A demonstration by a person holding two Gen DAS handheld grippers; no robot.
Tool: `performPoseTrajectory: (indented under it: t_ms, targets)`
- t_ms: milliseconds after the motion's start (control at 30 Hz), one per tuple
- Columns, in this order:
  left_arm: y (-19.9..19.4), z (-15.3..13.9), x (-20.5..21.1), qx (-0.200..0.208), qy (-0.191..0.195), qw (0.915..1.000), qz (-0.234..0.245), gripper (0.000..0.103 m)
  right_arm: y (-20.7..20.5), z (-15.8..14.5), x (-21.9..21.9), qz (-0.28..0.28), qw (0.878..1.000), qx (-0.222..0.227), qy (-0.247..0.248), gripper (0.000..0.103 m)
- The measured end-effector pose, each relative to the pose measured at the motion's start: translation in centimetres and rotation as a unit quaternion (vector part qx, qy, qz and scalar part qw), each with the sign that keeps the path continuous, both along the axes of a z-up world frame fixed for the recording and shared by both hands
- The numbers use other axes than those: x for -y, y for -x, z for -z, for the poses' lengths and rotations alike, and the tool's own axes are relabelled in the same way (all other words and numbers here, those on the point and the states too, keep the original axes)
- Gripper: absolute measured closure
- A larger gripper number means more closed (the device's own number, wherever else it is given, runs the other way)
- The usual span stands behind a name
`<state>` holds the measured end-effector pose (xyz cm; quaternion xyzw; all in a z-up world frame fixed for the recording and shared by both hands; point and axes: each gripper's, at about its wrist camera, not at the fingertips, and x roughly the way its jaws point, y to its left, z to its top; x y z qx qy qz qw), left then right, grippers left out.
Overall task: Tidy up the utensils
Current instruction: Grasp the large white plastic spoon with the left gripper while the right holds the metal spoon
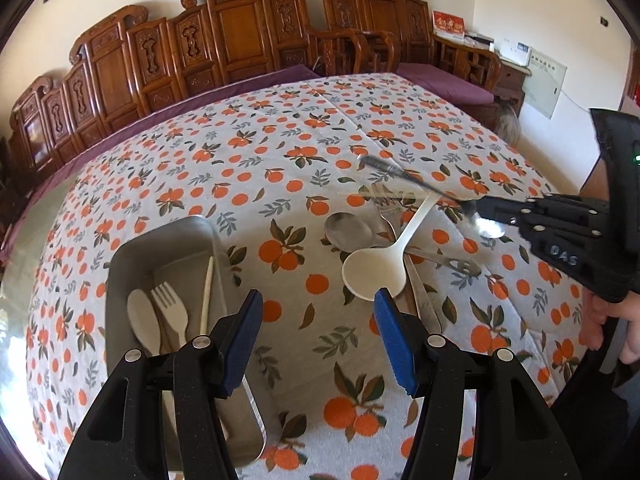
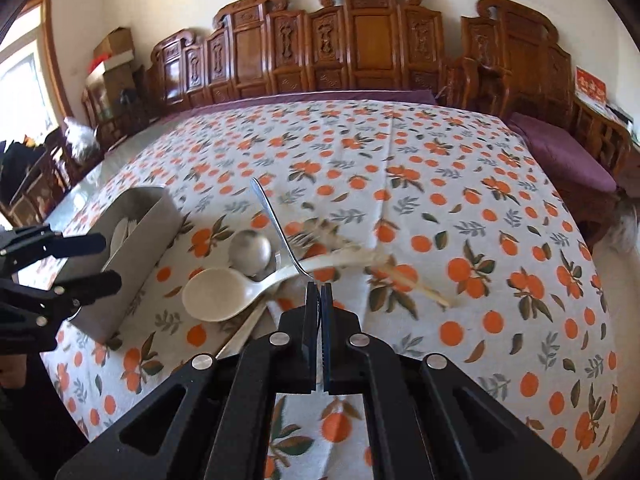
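Note:
My right gripper [image 2: 319, 286] is shut on a metal spoon [image 2: 276, 226] and holds it above the table, handle pointing away; it also shows in the left wrist view [image 1: 404, 174], blurred. My left gripper [image 1: 318, 300] is open and empty, hovering between the grey utensil box [image 1: 192, 236] and a pile of utensils. The box holds a white spoon [image 1: 142, 320], a white fork [image 1: 172, 308] and a pale chopstick [image 1: 207, 296]. The pile has a large white ladle spoon [image 1: 376, 270], a metal spoon [image 1: 348, 230] and other metal pieces beneath.
The table carries an orange-print cloth [image 2: 440, 200]. A blurred pale chopstick [image 2: 404, 276] lies right of the pile. A metal handle [image 2: 244, 330] sticks out toward me. Carved wooden chairs [image 2: 360, 40] line the far side.

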<state>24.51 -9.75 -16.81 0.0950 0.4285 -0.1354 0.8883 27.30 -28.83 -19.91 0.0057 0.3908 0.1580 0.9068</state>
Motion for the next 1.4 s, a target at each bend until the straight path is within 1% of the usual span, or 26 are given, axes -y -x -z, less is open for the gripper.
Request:
performPoseTrajectory:
  t_ms: [67,167,300,367,500,600,733,800,833,867,900,967,1100,1200,1267,1400]
  targets:
    - [-0.8,0.2,0.6,-0.008,-0.001,1.0000,-0.001,0.048,-0.4,0.0,0.8,0.004,1.000,-0.004,-0.014,0.101]
    - [-2.3,0.8,1.6,-0.018,-0.009,0.9998,0.002,0.048,-0.6,0.1,1.3,0.008,1.000,-0.005,-0.019,0.101]
    - [-4.5,2.1,2.9,-0.042,-0.018,0.9990,0.004,0.048,-1.0,0.0,2.3,0.019,0.999,-0.004,-0.030,0.101]
    - [-5.4,2.8,3.2,-0.057,-0.014,0.9983,0.002,0.048,-1.2,0.1,2.8,0.024,0.999,-0.007,-0.033,0.101]
    - [-7.0,4.6,3.3,-0.100,0.010,0.9949,-0.008,0.049,-1.4,0.4,3.2,0.028,0.999,-0.011,-0.033,0.101]
    - [-7.2,5.5,3.4,-0.118,0.015,0.9929,-0.011,0.055,-1.5,0.6,3.2,0.029,0.999,-0.014,-0.036,0.101]
    - [-6.8,6.0,3.7,-0.123,0.013,0.9923,-0.007,0.063,-1.7,0.6,2.9,0.025,0.999,-0.015,-0.037,0.101]
    - [-6.6,6.1,3.5,-0.126,0.017,0.9918,-0.009,0.070,-1.6,0.6,2.7,0.023,0.999,-0.016,-0.037,0.101]
    - [-6.6,6.1,3.6,-0.131,0.020,0.9911,-0.010,0.079,-1.6,0.6,2.7,0.022,0.999,-0.016,-0.036,0.101]
    - [-6.4,6.2,3.4,-0.136,0.027,0.9903,-0.014,0.085,-1.5,0.6,2.6,0.021,0.999,-0.017,-0.036,0.101]
    - [-6.3,6.1,3.3,-0.139,0.029,0.9898,-0.016,0.088,-1.4,0.7,2.5,0.020,0.999,-0.018,-0.035,0.101]
    - [-6.1,6.0,3.3,-0.137,0.029,0.9900,-0.017,0.094,-1.3,0.8,2.3,0.019,0.999,-0.019,-0.032,0.101]
    - [-5.3,4.9,2.9,-0.118,0.023,0.9925,-0.021,0.101,-1.3,0.8,2.4,0.021,0.999,-0.020,-0.034,0.101]
    - [-4.6,4.1,2.5,-0.109,0.018,0.9935,-0.028,0.101,-1.1,0.8,2.3,0.022,0.999,-0.020,-0.037,0.101]
    - [-4.0,3.4,2.1,-0.095,0.013,0.9947,-0.035,0.101,-1.0,0.8,2.2,0.021,0.999,-0.020,-0.039,0.101]
    - [-3.1,2.1,0.9,-0.082,0.021,0.9951,-0.051,0.101,-0.7,0.7,1.7,0.015,0.999,-0.020,-0.038,0.101]
